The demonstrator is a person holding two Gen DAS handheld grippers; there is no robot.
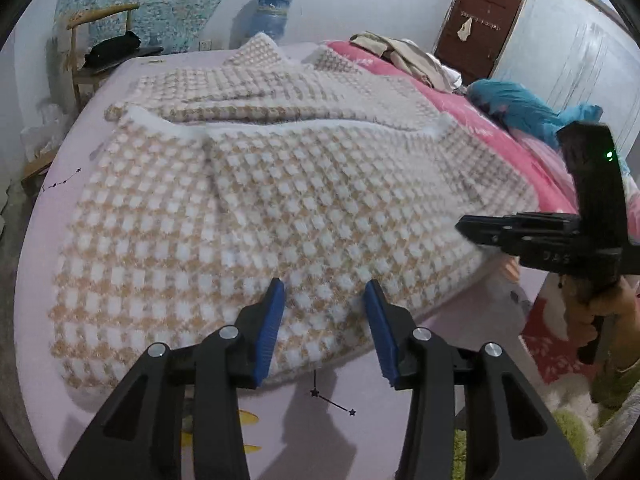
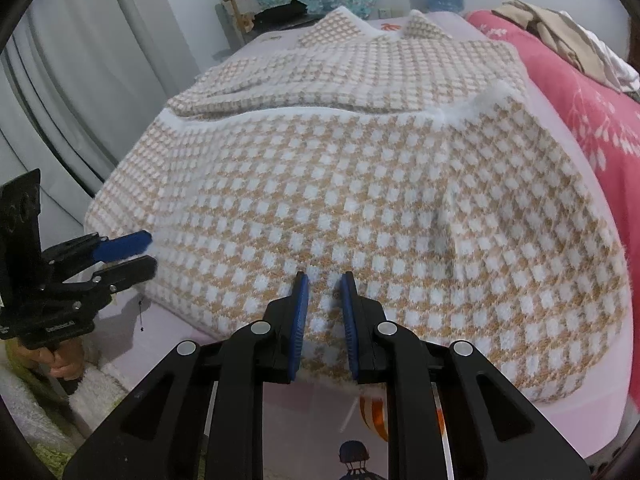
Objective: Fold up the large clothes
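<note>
A large fluffy sweater (image 1: 256,208) in a beige-and-white check lies flat on the lilac bed sheet (image 1: 332,432), its lower part folded up over the sleeves. My left gripper (image 1: 324,288) hovers open over the near hem with fabric under the blue pads (image 1: 272,320), not pinched. In the right wrist view the left gripper (image 2: 150,250) sits at the sweater's (image 2: 360,200) left hem corner. My right gripper (image 2: 324,280) has its jaws narrowly set on the near hem, with fabric between the pads. From the left wrist view, the right gripper (image 1: 464,228) is at the right hem corner.
A pink floral quilt (image 1: 492,128) with a pile of beige clothes (image 1: 404,56) and a blue garment (image 1: 520,108) lies along the bed's right side. A wooden chair (image 1: 92,40), a water bottle (image 1: 272,12) and a brown door (image 1: 480,28) stand beyond. A green rug (image 1: 572,432) lies by the bed.
</note>
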